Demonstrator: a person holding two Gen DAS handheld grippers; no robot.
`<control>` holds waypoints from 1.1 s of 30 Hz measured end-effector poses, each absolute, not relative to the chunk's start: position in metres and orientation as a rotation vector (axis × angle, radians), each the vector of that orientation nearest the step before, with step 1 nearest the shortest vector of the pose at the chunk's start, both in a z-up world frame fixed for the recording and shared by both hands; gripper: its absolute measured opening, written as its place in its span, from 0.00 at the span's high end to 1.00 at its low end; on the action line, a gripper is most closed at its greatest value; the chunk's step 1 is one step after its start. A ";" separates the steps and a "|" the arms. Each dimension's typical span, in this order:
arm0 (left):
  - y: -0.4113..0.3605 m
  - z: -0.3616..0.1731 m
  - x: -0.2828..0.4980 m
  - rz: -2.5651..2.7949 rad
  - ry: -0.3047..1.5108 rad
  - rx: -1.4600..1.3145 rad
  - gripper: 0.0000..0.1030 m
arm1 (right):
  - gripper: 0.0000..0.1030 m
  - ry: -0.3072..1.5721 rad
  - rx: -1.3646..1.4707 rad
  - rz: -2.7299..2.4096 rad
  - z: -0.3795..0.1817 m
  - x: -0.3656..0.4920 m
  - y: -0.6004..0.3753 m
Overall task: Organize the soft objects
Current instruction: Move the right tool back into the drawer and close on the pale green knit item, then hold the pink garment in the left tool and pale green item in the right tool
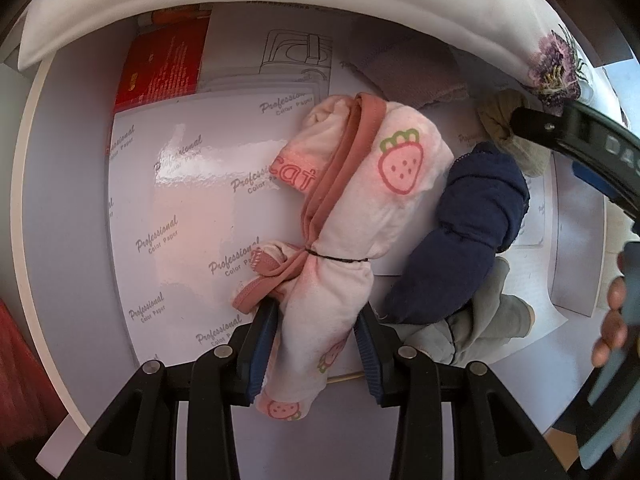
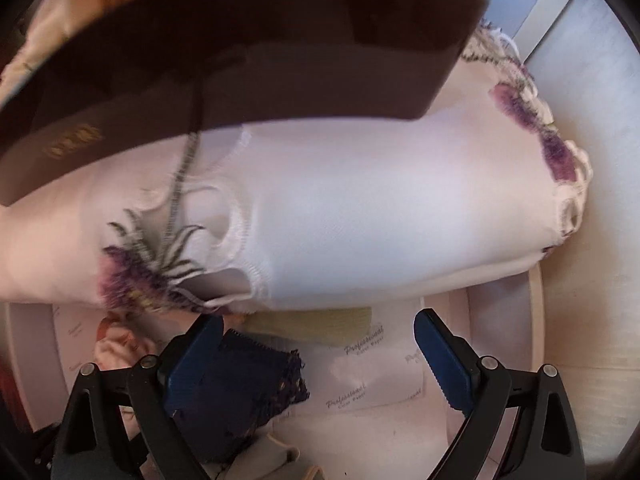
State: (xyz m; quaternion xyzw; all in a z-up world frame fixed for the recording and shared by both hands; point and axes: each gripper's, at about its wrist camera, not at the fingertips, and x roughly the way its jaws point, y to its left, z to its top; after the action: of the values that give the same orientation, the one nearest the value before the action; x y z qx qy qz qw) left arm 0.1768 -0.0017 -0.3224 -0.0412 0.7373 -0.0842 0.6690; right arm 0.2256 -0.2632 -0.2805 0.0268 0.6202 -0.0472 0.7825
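**A:** Why is the left gripper (image 1: 316, 344) clamped where it is?

**B:** Its blue pads pinch the near end of the pink strawberry-print bundle (image 1: 352, 208), below the thin black band around it, so the roll keeps its shape when lifted. The bundle lies on the glossy sheet of photo paper (image 1: 180, 200).

**A:** And the other soft pieces?

**B:** The rolled navy garment (image 1: 464, 236) sits just right of the pink bundle, touching it, with a grey piece (image 1: 480, 320) nearer the camera and an olive one (image 1: 504, 120) beyond.

**A:** The right gripper (image 2: 320, 364)?

**B:** Jaws spread wide, nothing pressed between them. One pad sits beside the navy lace edge (image 2: 256, 392) (apparently lining up to take that roll next). In the blurred wrist view I can't tell if it touches.

**A:** The big white thing?

**B:** A folded embroidered cloth (image 2: 360, 220), beyond the pink bundle, under a dark brown box (image 2: 240, 60).
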 end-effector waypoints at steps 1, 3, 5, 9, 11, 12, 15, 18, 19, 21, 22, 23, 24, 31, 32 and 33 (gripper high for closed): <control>-0.003 -0.322 0.177 -0.189 1.663 -0.091 0.62 | 0.06 1.339 0.058 -0.109 -0.283 0.227 -0.264; -0.005 -0.322 0.178 -0.187 1.663 -0.087 0.62 | 0.06 1.342 0.065 -0.119 -0.288 0.229 -0.266; -0.006 -0.322 0.179 -0.185 1.664 -0.087 0.62 | 0.10 1.351 0.066 -0.124 -0.293 0.231 -0.268; -0.007 -0.322 0.179 -0.186 1.664 -0.086 0.62 | 0.29 1.371 0.083 -0.118 -0.300 0.234 -0.272; -0.007 -0.322 0.179 -0.186 1.664 -0.087 0.62 | 0.35 1.367 0.068 -0.126 -0.299 0.235 -0.272; -0.007 -0.322 0.179 -0.185 1.664 -0.088 0.62 | 0.36 1.367 0.068 -0.130 -0.299 0.235 -0.276; -0.007 -0.322 0.179 -0.186 1.665 -0.084 0.62 | 0.38 1.384 0.073 -0.143 -0.297 0.232 -0.283; -0.009 -0.322 0.180 -0.186 1.665 -0.082 0.62 | 0.38 1.427 0.074 -0.163 -0.296 0.227 -0.291; -0.009 -0.322 0.179 -0.186 1.665 -0.083 0.62 | 0.38 1.438 0.080 -0.170 -0.295 0.225 -0.294; -0.010 -0.323 0.180 -0.187 1.665 -0.077 0.62 | 0.38 1.483 0.097 -0.183 -0.296 0.219 -0.300; -0.011 -0.323 0.180 -0.187 1.665 -0.076 0.62 | 0.38 1.505 0.093 -0.184 -0.297 0.216 -0.302; -0.011 -0.323 0.180 -0.188 1.665 -0.075 0.62 | 0.38 1.532 0.082 -0.183 -0.299 0.211 -0.302; -0.012 -0.322 0.180 -0.188 1.664 -0.075 0.62 | 0.38 1.539 0.075 -0.182 -0.300 0.208 -0.302; -0.015 -0.320 0.178 -0.199 1.662 -0.056 0.62 | 0.38 1.615 0.015 -0.155 -0.312 0.185 -0.289; -0.015 -0.319 0.178 -0.199 1.663 -0.055 0.62 | 0.38 1.624 0.001 -0.154 -0.315 0.183 -0.287; -0.015 -0.318 0.178 -0.199 1.663 -0.057 0.63 | 0.37 1.630 -0.008 -0.153 -0.317 0.182 -0.286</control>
State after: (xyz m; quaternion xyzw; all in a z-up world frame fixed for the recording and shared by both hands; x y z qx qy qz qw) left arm 0.1783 -0.0147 -0.3185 -0.0252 0.7377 -0.0882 0.6689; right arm 0.1818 -0.2860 -0.3172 -0.0035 0.7268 -0.0682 0.6834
